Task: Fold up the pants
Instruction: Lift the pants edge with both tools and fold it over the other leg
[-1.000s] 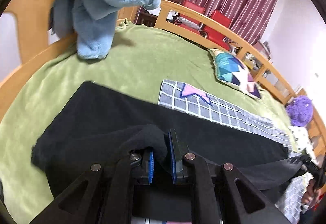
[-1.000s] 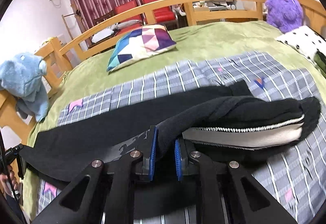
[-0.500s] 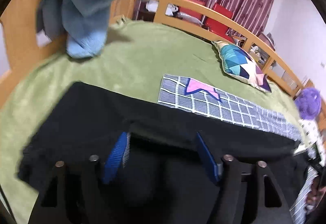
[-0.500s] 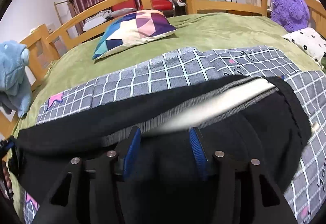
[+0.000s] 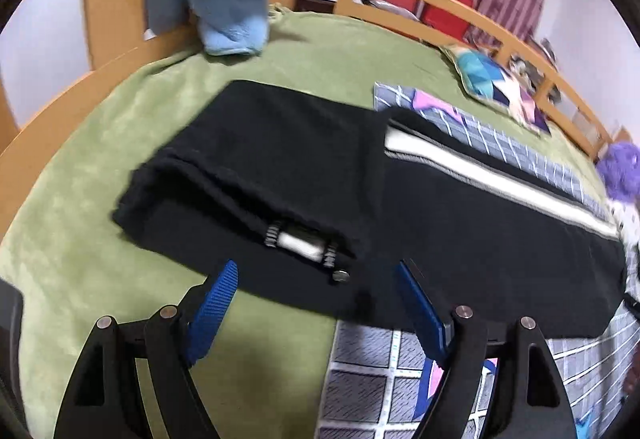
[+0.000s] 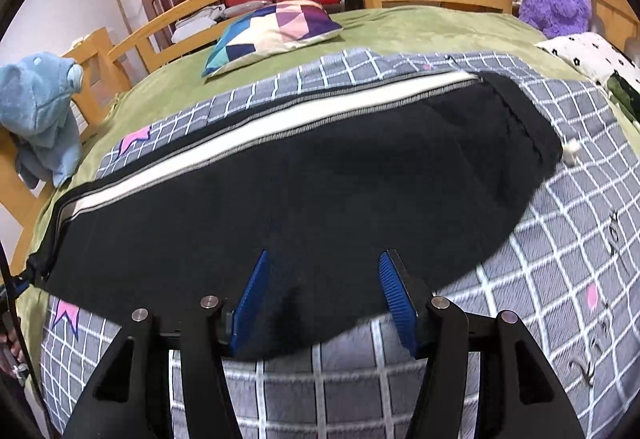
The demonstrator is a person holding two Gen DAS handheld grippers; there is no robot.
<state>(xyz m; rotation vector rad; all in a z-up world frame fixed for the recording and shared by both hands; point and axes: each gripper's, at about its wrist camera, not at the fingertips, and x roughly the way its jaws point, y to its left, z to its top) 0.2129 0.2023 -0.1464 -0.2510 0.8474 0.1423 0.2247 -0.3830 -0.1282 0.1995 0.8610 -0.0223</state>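
Right wrist view, black pants point(image 6: 320, 191) lying lengthwise left to right, waistband right, both jaws opening, gripping nothing.

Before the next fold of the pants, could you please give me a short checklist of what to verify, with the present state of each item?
1. Left gripper free of cloth: ok, jaws opening, nothing between them.
2. Right gripper free of cloth: cannot tell, jaws opening, the hem lies between the pads.
3. Black pants with white side stripe flat on the grey checked sheet: ok.
4. Leg end folded over neatly: not ok, the edges look uneven.
5. Patterned cushion clear of the pants: ok.
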